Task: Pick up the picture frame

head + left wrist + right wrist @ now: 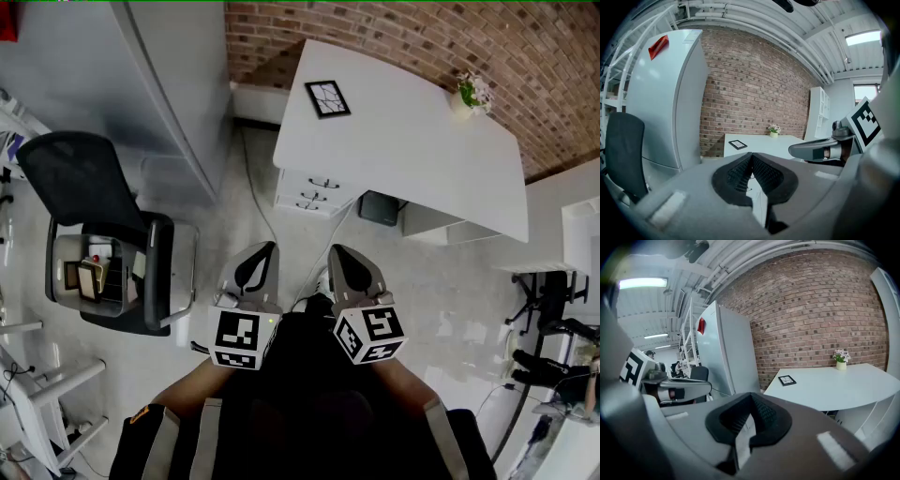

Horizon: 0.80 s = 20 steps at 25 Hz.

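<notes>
A small black picture frame (pixel 327 98) lies flat near the left corner of a white table (pixel 422 159) by the brick wall. It shows again in the left gripper view (pixel 738 144) and in the right gripper view (pixel 787 380). My left gripper (pixel 260 255) and right gripper (pixel 343 258) are held side by side in front of the person's body, well short of the table. Both are shut with nothing between the jaws. In the left gripper view the left gripper (pixel 751 161) points towards the table; the right gripper (pixel 751 401) does too.
A small pot of flowers (pixel 472 94) stands at the table's far right. White drawers (pixel 314 192) sit under the table. A black office chair (pixel 94 202) stands at the left, beside a tall grey cabinet (pixel 173 84). Cables run over the pale floor.
</notes>
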Each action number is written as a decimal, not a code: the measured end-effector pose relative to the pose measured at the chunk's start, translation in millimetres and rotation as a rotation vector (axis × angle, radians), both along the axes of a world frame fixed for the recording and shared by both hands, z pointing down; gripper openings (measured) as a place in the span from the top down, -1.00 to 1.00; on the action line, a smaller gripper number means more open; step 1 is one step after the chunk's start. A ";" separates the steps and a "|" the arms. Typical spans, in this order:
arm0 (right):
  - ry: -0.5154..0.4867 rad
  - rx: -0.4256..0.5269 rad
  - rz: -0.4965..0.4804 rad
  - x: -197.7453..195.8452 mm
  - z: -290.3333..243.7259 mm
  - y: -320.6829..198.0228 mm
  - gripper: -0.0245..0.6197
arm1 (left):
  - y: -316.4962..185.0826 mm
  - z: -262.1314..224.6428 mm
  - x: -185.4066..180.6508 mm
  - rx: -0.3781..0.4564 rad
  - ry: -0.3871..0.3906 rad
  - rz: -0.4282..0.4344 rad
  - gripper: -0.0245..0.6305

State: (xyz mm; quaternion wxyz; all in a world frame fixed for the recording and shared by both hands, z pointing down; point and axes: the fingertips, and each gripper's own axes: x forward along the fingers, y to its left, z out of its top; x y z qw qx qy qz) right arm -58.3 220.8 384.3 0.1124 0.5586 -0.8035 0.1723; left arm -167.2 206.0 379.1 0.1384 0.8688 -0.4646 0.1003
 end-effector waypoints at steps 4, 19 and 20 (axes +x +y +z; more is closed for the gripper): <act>0.002 0.003 -0.002 -1.1 -0.8 -1.6 0.92 | -0.6 -0.3 -0.7 0.000 -0.001 -0.002 0.94; 0.016 0.037 0.004 -3.6 -13.7 -10.7 0.92 | -6.0 -5.3 -9.6 0.013 0.043 -0.026 0.94; 0.022 0.036 0.005 -2.6 -13.8 -11.0 0.92 | -7.1 -5.7 -9.3 0.014 0.050 -0.028 0.94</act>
